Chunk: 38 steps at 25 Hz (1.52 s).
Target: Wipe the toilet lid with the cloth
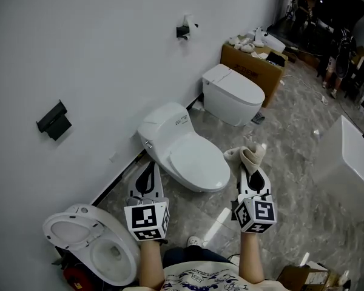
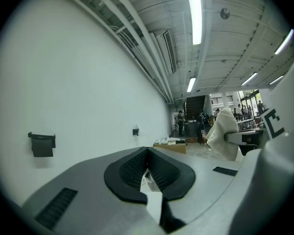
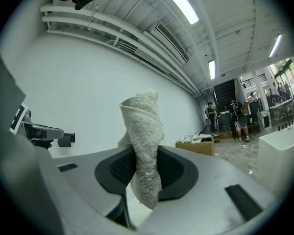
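Between the jaws of the right gripper [image 1: 253, 171], a rolled, nubbly off-white cloth [image 3: 143, 146] stands clamped near the toilet lid [image 1: 197, 162]; the left gripper [image 1: 148, 177] sits closed, empty.

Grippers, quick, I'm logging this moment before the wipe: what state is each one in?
Left gripper: shut, empty.
Right gripper: shut on the cloth.
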{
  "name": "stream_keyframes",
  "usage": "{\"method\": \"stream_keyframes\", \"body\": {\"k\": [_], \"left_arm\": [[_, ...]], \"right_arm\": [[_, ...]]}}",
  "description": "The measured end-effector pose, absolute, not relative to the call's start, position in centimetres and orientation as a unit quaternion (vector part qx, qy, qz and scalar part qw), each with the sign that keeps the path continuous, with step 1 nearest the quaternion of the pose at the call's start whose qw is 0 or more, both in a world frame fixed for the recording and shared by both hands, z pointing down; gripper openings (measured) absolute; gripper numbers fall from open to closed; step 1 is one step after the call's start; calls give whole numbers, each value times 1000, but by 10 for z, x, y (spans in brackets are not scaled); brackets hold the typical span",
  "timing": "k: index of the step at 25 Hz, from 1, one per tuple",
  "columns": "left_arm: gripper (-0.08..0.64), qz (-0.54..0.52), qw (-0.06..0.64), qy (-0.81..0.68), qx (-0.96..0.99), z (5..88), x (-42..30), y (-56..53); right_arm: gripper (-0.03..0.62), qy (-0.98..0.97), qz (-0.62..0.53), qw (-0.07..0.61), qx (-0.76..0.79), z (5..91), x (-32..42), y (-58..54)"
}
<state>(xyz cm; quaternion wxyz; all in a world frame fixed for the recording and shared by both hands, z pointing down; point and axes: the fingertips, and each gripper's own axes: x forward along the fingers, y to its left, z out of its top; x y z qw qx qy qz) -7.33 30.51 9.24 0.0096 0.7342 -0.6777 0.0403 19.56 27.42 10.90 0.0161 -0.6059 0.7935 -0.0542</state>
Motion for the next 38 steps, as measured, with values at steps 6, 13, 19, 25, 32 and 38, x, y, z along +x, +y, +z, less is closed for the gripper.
{"method": "stream_keyframes", "body": {"k": [6,13,19,25,32,38], "left_arm": [[3,53,18,-680,731,104,-67,268],[3,62,31,-680,730,121,-73,231],[3,60,32,-676,734,128,-90,180],[3,56,32,-661,748,133,-109,108],[3,54,31,-637,768,130,-130,3],[3,58,38,-624,778,140,-153,-73]], "right_arm": [[96,796,-63,12,-601,119,203,235],[95,798,-78,7,-598,135,195,198],[95,793,-78,5,-604,142,179,150],[96,784,-74,5,-616,145,158,86],[95,772,-68,-1,-632,141,132,-3],[97,760,-75,-12,-645,153,111,-71]]}}
